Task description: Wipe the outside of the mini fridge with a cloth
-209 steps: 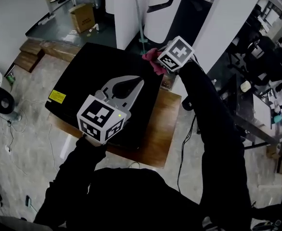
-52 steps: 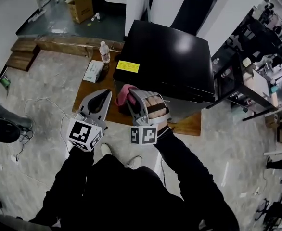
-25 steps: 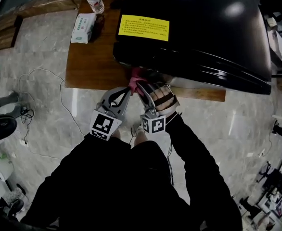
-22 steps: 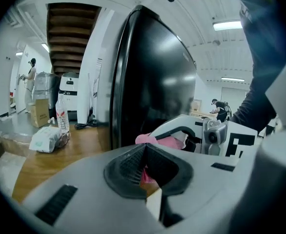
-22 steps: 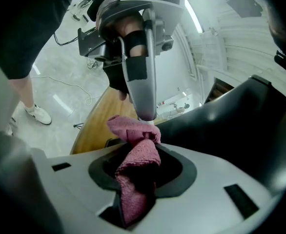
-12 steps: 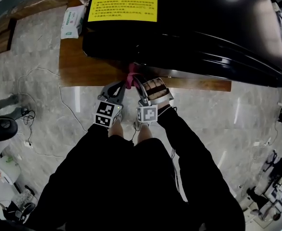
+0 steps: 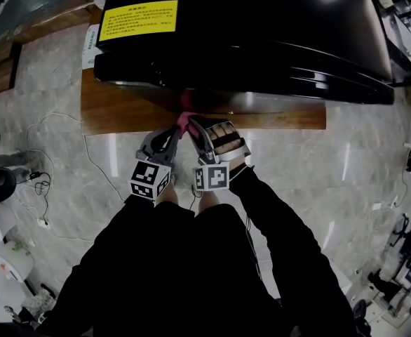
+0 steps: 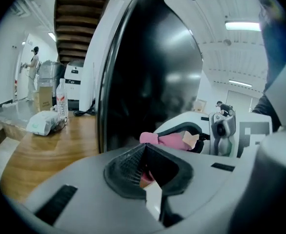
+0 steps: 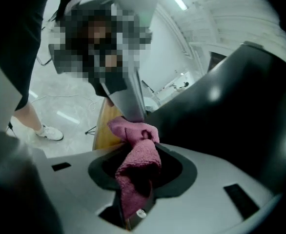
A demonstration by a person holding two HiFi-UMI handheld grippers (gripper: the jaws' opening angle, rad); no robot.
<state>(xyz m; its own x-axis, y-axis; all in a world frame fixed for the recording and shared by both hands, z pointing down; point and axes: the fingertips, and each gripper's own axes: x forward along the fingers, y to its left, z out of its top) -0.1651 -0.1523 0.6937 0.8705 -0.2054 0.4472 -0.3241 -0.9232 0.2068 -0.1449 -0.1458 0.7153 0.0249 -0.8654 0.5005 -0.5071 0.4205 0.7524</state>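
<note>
Both grippers have stayed side by side, low at the front of the fridge point(image 7: 261, 41), as it has come to fill more of the head view. The right gripper point(image 7: 190, 126) has its jaws clamped on the pink cloth point(image 9: 139, 165), whose bunched end sits at the fridge's front face, above the table point(image 7: 121, 111) edge. The left gripper point(image 7: 171, 135) is just beside it, jaws closed together.

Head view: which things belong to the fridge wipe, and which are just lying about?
In the job:
- glossy black mini fridge
- pink terry cloth
- right hand-held gripper, shut on the cloth

Lying about:
- clear plastic water bottle
- white soft-plastic pack, beside the bottle on the wooden table
</note>
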